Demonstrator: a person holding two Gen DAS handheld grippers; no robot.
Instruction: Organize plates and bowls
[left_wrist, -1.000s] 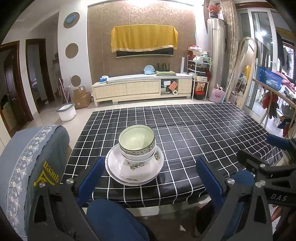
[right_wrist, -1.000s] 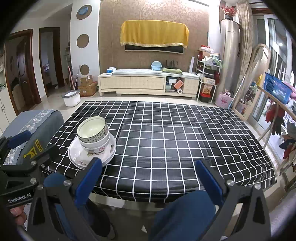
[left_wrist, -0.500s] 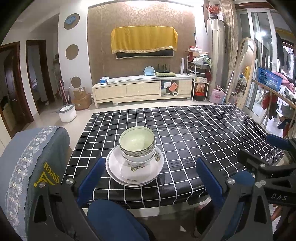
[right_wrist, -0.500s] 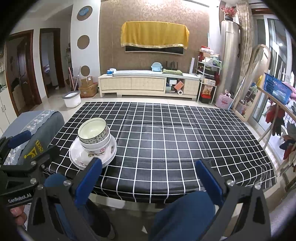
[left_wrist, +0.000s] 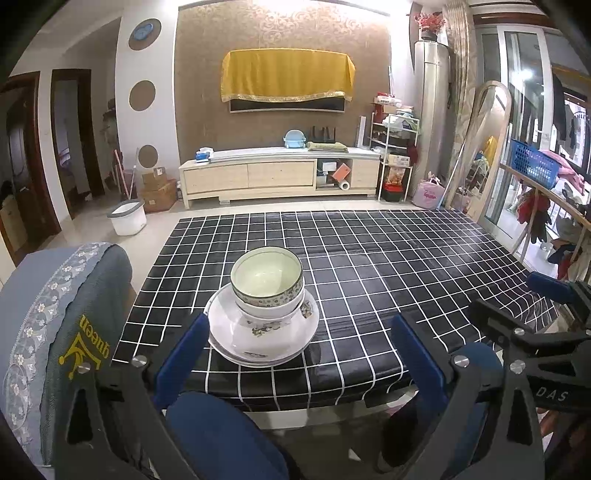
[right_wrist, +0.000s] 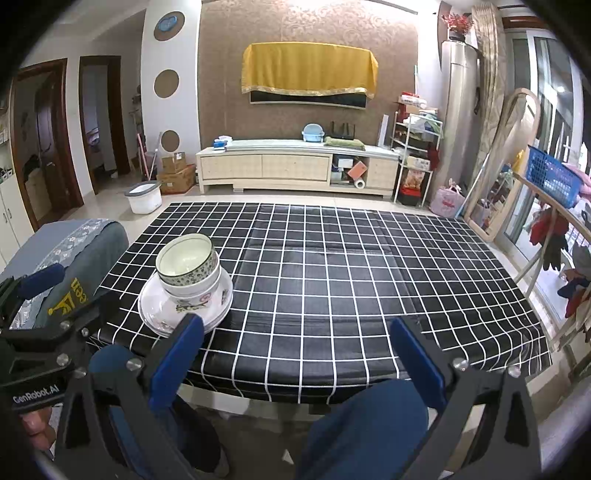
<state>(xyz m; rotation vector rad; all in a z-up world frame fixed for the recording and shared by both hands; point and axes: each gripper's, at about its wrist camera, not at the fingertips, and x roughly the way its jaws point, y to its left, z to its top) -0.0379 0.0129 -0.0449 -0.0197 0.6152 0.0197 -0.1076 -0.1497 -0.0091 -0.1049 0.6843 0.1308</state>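
Observation:
A stack of dishes stands near the table's front left edge: a patterned-rim bowl (left_wrist: 266, 275) sits in a white floral bowl (left_wrist: 271, 314), on stacked white plates (left_wrist: 258, 349). The same stack shows in the right wrist view, with the top bowl (right_wrist: 186, 258) and plates (right_wrist: 159, 314). My left gripper (left_wrist: 299, 336) is open and empty, held back from the table edge just in front of the stack. My right gripper (right_wrist: 297, 338) is open and empty, further right, off the front edge.
The table has a black cloth with a white grid (left_wrist: 388, 258). A grey fabric-covered chair back (left_wrist: 55, 314) stands at the table's left. A TV cabinet (left_wrist: 277, 173), white bin (left_wrist: 127, 218) and cluttered shelves stand beyond.
Both grippers have shifted very slightly; the dish stack stays where it was. Both stay open.

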